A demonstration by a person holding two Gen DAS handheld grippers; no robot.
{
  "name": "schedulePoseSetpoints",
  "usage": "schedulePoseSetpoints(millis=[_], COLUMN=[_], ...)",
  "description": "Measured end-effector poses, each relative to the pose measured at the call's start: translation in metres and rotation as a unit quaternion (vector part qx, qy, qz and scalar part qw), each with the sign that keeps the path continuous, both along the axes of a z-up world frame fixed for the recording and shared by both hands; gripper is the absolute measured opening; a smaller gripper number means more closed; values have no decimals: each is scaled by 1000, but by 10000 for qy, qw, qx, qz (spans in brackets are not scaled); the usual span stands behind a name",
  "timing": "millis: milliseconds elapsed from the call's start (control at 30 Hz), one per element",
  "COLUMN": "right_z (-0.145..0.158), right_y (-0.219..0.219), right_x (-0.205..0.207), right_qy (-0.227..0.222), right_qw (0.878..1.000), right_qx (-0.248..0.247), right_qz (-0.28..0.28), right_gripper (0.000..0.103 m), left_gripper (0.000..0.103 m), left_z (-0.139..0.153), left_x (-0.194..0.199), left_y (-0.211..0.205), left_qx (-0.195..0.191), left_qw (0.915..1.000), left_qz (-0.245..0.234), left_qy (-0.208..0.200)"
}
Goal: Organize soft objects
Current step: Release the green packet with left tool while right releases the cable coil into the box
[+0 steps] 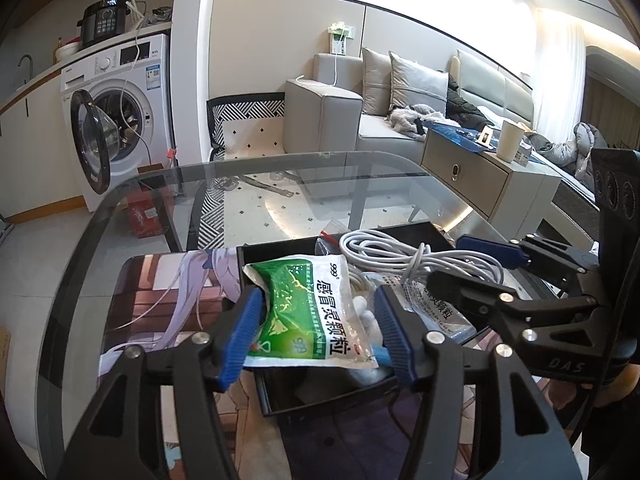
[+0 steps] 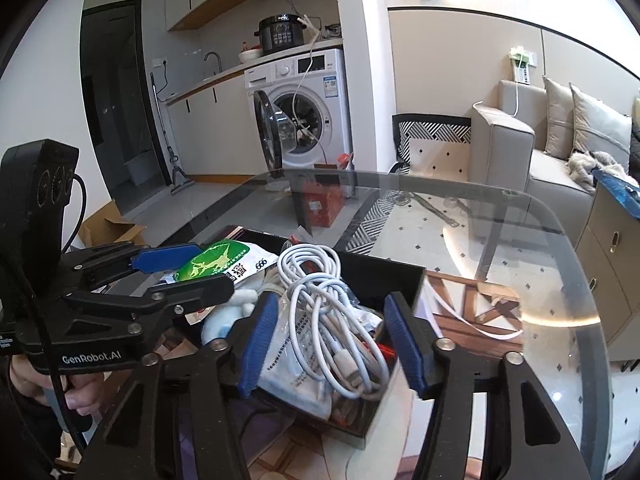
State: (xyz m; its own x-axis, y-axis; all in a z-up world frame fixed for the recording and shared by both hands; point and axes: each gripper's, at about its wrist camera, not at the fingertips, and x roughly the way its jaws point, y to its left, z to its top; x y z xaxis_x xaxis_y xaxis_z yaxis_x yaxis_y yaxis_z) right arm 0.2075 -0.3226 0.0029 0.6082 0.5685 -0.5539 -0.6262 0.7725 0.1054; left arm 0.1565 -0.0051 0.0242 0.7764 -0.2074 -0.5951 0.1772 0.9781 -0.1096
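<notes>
Two grippers sit over the black box on the glass table, and most of your sorting looks done. The green packet lies across the box's near-left corner, between the blue pads of your left gripper; those jaws stand about half open and the pads don't appear to press it, so you've got hold of nothing there. Your right gripper is likewise about half open, straddling the white cable coiled on top of clear bags inside the box, without clamping it. A pale soft toy lies between packet and cable. From here, no loose items show on the table, so little seems left beyond tidying the packet fully inside.
</notes>
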Motion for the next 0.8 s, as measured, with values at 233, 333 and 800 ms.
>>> schedulePoseSetpoints(millis=[233, 333, 800], right_z=[6, 7, 4], right_y=[-17, -20, -30], right_x=[-18, -27, -56], right_qy=[-193, -251, -581], right_qw=[9997, 9996, 9978], right_qx=[46, 8, 233], right_qz=[-160, -158, -227], right_gripper=[100, 102, 102], left_gripper=[83, 97, 102], left_z=[9, 12, 4], left_x=[-16, -23, -47], left_y=[1, 4, 13], left_qx=[58, 58, 121], left_qw=[9998, 9996, 9978], left_qz=[84, 192, 531], left_qy=[-141, -204, -365])
